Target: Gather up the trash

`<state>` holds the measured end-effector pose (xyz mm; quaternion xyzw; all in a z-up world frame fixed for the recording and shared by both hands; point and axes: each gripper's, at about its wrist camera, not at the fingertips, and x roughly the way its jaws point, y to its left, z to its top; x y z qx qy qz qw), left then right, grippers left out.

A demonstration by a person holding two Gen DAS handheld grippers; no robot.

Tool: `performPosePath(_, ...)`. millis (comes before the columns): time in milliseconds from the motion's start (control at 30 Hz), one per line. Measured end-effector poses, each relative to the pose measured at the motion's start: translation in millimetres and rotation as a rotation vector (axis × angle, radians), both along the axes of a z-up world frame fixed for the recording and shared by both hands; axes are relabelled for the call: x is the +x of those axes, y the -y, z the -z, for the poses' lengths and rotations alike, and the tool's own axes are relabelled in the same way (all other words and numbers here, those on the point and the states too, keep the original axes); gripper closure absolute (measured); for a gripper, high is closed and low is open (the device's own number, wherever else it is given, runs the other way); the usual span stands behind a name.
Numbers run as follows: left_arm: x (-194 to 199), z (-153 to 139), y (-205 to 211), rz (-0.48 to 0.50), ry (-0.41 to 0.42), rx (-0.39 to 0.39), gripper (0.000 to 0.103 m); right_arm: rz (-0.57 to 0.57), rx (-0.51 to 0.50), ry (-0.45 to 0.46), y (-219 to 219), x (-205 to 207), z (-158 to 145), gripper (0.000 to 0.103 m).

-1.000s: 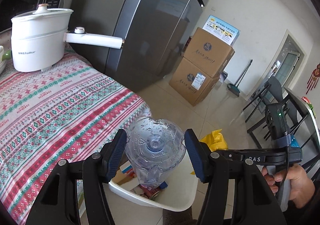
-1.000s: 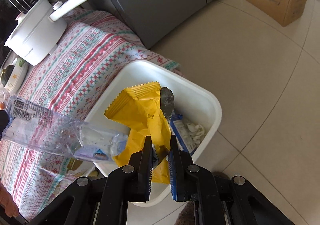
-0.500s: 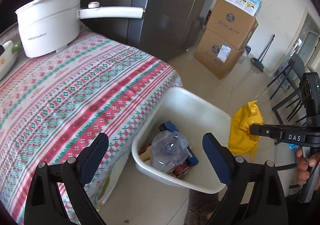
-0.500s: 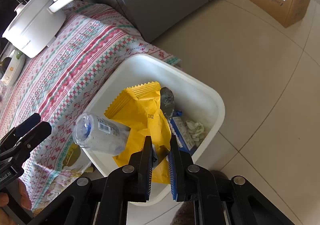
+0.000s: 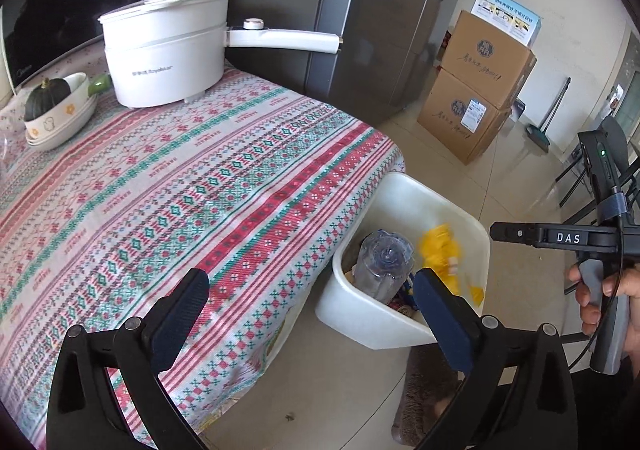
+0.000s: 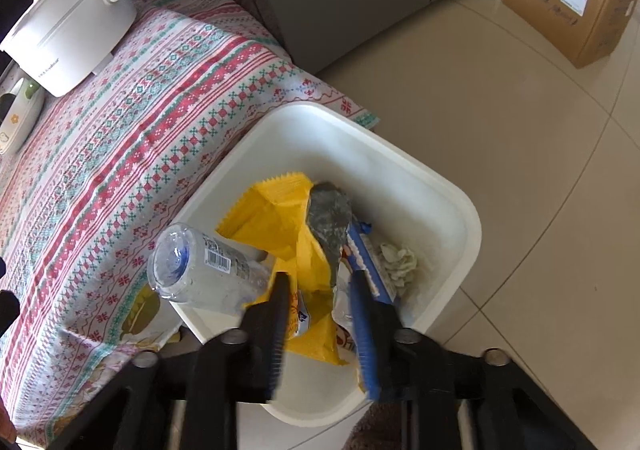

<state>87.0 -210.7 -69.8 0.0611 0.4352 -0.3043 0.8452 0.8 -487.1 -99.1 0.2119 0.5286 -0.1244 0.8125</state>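
Yellow wrapper (image 6: 280, 218) and plastic bottle (image 6: 204, 270) (label up) lie in bin (image 6: 400, 178).

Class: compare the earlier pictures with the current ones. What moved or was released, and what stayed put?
The left tool let go of the clear bottle, now lying in the white bin. The right tool has just been opening, freeing the yellow wrapper. The white pot stayed put.

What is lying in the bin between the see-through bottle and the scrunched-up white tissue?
In the right wrist view, a yellow snack bag lies between the bottle and the tissue, with a blue wrapper beside the tissue.
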Motion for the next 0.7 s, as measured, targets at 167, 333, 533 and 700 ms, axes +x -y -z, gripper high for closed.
performPosePath(167, -9.2, -13.4, -28.9, -0.042, 0.018, -0.007, 0.0, -0.016, -0.029, 0.063, -19.6, 0.0, -20.3, 0.029)
performPosePath(333, -25.6, -27.7, -57.1, -0.088, 0.045, -0.014, 0.0, -0.051, -0.093, 0.121, -48.0, -6.6, -39.9, 0.026)
performPosePath(533, -47.3, -35.0, -89.3, -0.171, 0.035, -0.018, 0.0, -0.125, -0.189, 0.23, -91.1, -25.1, -69.2, 0.02)
performPosePath(700, -69.2, -36.6, -111.2, -0.262, 0.02, 0.001, 0.0, -0.162, -0.235, 0.325, -127.0, -44.6, -86.5, 0.016)
